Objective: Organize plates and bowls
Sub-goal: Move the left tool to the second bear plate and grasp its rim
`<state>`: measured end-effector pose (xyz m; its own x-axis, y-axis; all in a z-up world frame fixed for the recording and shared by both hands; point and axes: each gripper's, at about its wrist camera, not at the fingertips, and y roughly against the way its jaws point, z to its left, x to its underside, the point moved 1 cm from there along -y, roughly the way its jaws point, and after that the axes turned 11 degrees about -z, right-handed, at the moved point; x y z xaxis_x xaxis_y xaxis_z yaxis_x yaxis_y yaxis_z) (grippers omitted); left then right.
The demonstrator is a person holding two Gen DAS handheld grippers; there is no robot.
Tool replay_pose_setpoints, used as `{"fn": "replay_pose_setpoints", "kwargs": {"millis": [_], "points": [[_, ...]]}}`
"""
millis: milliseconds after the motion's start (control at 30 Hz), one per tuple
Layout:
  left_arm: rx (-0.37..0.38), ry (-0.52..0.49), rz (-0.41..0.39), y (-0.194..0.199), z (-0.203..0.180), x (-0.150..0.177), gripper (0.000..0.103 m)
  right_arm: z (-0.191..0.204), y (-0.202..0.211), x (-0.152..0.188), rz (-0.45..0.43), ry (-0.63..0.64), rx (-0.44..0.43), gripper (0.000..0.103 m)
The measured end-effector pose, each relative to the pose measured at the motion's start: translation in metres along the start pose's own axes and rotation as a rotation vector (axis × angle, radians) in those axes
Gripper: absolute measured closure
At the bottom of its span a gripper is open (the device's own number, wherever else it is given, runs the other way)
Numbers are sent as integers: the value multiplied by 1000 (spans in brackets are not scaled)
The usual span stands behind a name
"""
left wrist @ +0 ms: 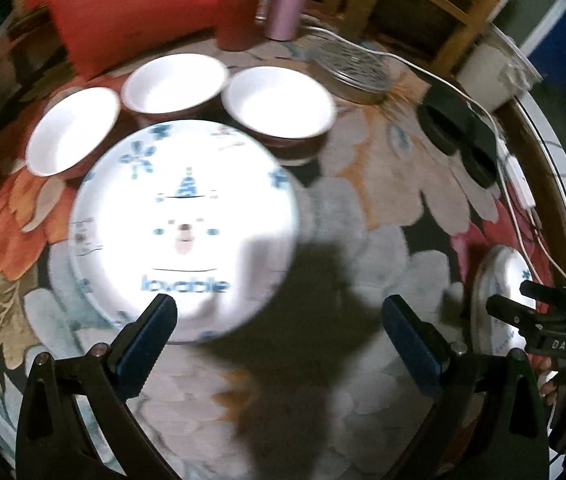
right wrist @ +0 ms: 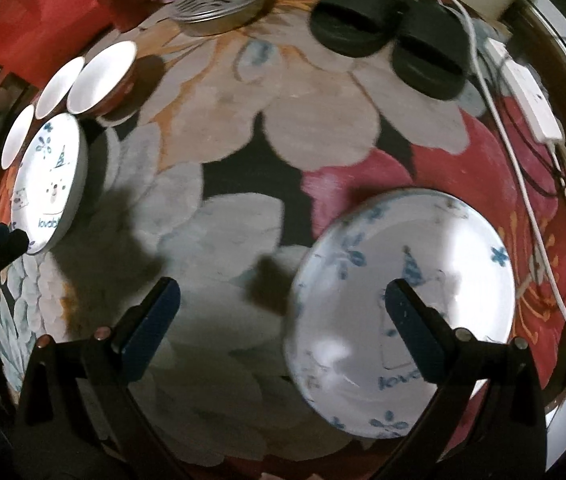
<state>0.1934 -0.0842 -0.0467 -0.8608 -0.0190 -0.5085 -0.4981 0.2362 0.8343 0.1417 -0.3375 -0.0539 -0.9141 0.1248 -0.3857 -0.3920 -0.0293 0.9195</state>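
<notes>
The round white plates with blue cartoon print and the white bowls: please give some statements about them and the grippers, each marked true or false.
1. Three white bowls with dark outsides stand behind one round white plate with blue cartoon print. True.
2. The two printed plates are stacked. False: the second printed plate lies apart, on the floral tablecloth.
3. The left gripper is open and empty. True.
4. The right gripper clamps a bowl. False: it is open, holding nothing.

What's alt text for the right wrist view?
The open right gripper hovers over a floral tablecloth, one finger above a white plate with blue print. Far left, a matching plate lies by three white bowls; black lids and a white cable lie beyond.
</notes>
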Motion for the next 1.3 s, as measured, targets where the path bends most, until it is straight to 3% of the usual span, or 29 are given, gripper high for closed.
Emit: {"fn": "replay_pose_setpoints", "kwargs": {"millis": [300,667,1000,1167,1233,1300], "points": [[-72,97,-32,2,67,-4,1,51,-14,-7,5,68,-33,0],[-128,183,-34,-6,118,1,1,115,-32,-23,-7,135,-90,0],[-133,272,-34,-18,152,2,1,163,-49,-45,-36,126,-169,0],[-125,304,-31,-24,163,-2,5,168,-70,-52,-33,44,-195,1],[-110,324,-28,-27,168,-4,13,169,-77,-55,-33,13,-205,10],[-93,345,-17,-31,172,-5,21,170,-82,-57,-23,-4,-217,32]]}}
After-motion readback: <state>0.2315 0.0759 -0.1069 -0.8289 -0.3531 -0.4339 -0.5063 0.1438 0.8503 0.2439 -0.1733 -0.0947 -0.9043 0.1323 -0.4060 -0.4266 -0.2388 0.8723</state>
